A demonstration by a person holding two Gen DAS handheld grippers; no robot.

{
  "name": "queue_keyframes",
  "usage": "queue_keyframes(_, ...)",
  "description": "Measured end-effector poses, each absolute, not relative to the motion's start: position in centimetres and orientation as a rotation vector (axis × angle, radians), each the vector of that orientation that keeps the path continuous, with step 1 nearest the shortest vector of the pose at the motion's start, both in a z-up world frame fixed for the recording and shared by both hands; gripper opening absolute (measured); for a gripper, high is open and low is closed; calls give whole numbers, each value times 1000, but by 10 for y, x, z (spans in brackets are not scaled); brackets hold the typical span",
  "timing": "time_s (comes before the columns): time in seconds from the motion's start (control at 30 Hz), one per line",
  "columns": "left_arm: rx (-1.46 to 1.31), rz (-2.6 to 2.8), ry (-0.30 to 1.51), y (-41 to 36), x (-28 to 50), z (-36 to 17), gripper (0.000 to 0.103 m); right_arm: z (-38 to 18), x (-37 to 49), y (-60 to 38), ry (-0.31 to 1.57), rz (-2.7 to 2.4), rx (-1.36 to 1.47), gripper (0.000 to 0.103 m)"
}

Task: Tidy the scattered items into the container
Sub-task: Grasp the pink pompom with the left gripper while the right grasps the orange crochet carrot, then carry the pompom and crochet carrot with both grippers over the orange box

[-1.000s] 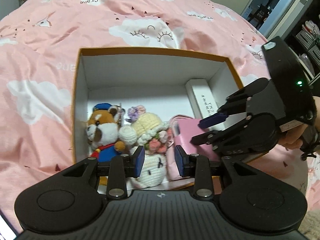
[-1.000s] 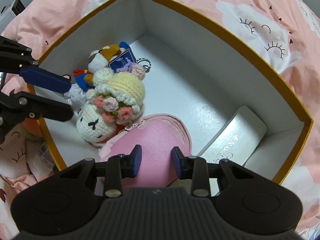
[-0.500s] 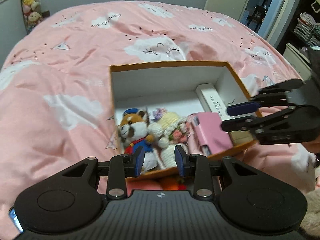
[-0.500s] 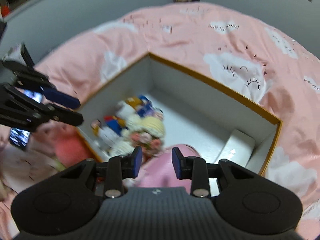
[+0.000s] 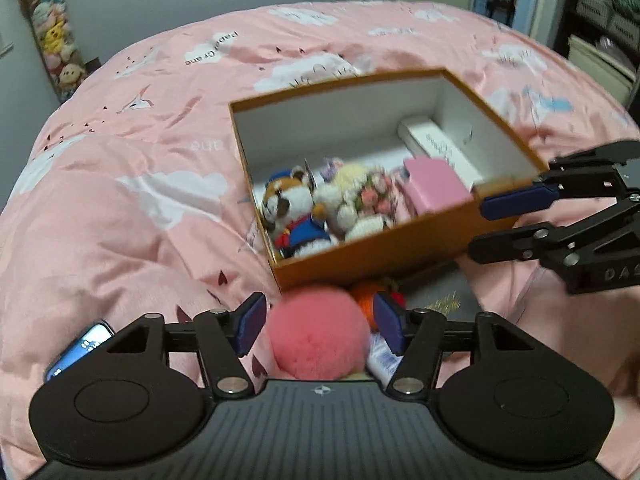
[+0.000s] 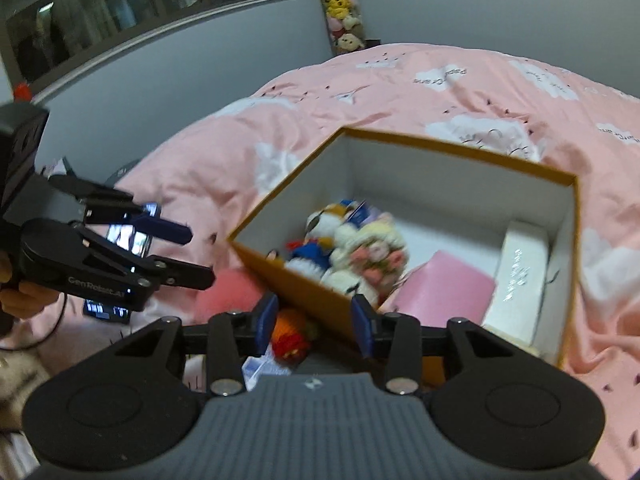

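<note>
Found the pink pompom (image 5: 318, 340) on the bedspread (image 5: 120, 200), just outside the near wall of the orange box (image 5: 380, 252), squarely between the fingers of the left gripper (image 5: 320, 322). Saw those jaws opening, pads on either side of the fluff but not pressing it, so nothing gripped. Judged the ball round, with no long axis to line up on: a straight close from here would probably do. Noted an orange knitted toy (image 5: 362, 300) just beside the pompom on its right, touching or nearly so, close enough to get pinched along with it.

Placed the right gripper (image 6: 314, 318) above the box's near corner, jaws opening and empty, farther from the pompom than the left. Counted the left hand as the nearer one, with the box straight ahead of it.

Read "Paper Crane" (image 5: 212, 48) printed on the bedspread toward its far edge, "GenRobot.AI" on the side of the left gripper in the right wrist view, and "DAS" on the right gripper in the left wrist view. Could not read the line of characters on the white carton (image 6: 520, 264) inside the box, nor the lit phone (image 5: 78, 350) at the bedspread's near left.
</note>
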State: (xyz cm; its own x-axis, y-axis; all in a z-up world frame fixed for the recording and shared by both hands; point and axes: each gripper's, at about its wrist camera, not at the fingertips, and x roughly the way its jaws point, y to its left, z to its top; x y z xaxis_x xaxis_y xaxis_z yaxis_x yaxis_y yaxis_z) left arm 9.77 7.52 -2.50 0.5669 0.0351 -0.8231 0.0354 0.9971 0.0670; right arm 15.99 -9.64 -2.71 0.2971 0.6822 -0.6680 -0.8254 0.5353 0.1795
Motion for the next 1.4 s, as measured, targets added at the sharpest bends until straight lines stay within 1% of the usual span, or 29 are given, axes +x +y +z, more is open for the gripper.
queue_keyframes(0.17,101,26,1014,73,99,-50,71,-55,145,-76,758,1023,-285,46)
queue_keyframes(0.37,61,8,1046,79,104,-66,71,-83,144,-50,773,1069,-385,47)
queue_keyframes(0.63,18,-15,1084,85,118,-80,70,-107,158,-38,855,1063,-380,47)
queue_keyframes(0.9,-30,-20,1138,97,131,-93,68,-119,166,-28,861,1095,-373,47)
queue_keyframes(1.0,-38,-19,1160,98,134,-99,63,-123,165,-24,864,1112,-382,47)
queue_keyframes(1.07,-38,-9,1166,99,134,-102,56,-126,165,-22,864,1122,-379,46)
queue_keyframes(1.13,-37,-4,1161,100,133,-101,53,-126,167,-21,873,1126,-360,44)
queue_keyframes(1.27,-28,4,1141,98,129,-97,50,-125,165,-23,869,1130,-350,41)
queue_keyframes(1.4,-17,12,1111,93,123,-89,49,-119,160,-27,838,1126,-359,41)
